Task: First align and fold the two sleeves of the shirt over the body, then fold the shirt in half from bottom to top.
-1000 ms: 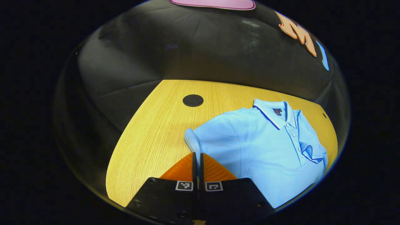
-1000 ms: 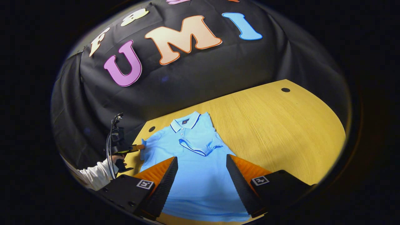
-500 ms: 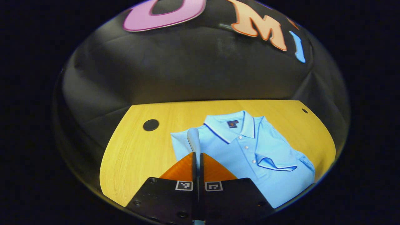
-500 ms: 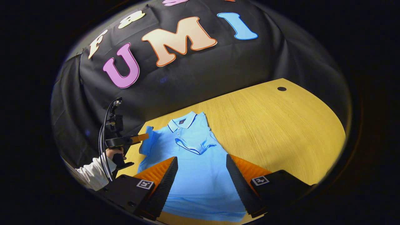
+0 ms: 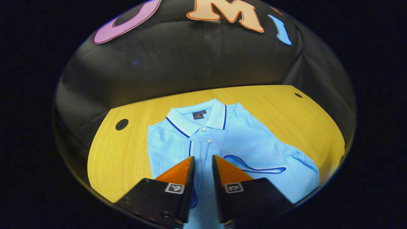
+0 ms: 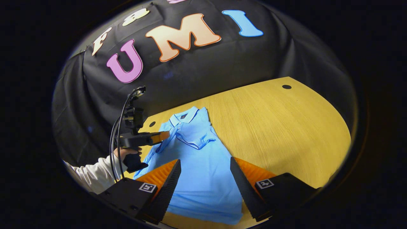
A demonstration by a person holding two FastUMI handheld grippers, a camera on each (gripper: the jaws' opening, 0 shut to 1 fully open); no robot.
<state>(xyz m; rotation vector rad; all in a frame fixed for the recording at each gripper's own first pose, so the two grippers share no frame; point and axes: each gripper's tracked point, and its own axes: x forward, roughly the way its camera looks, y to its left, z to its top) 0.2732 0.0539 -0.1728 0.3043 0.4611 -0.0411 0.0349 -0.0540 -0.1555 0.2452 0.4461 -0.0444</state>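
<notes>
A light blue polo shirt (image 5: 241,136) with a dark-trimmed collar lies face up on the wooden table (image 5: 127,152). One sleeve (image 5: 254,162) lies folded across the chest. My left gripper (image 5: 203,157) hovers over the placket just below the collar, its fingers a small way apart. The other sleeve's hem (image 5: 191,148) runs down between them and looks loose. In the right gripper view a hand holds that left gripper (image 6: 165,136) over the shirt's (image 6: 203,165) shoulder. My right gripper (image 6: 205,165) stands wide open above the shirt's lower body, holding nothing.
The yellow table (image 6: 286,127) reaches far to the right of the shirt. Round black holes (image 5: 121,124) (image 6: 286,86) mark its far corners. A white sleeve (image 6: 92,178) and cables (image 6: 119,127) sit at the left edge. Black cloth rises behind the table.
My left gripper carried the sleeve from the shirt's outer side in over the body, then parted its fingers. The right gripper has stayed open and has barely shifted.
</notes>
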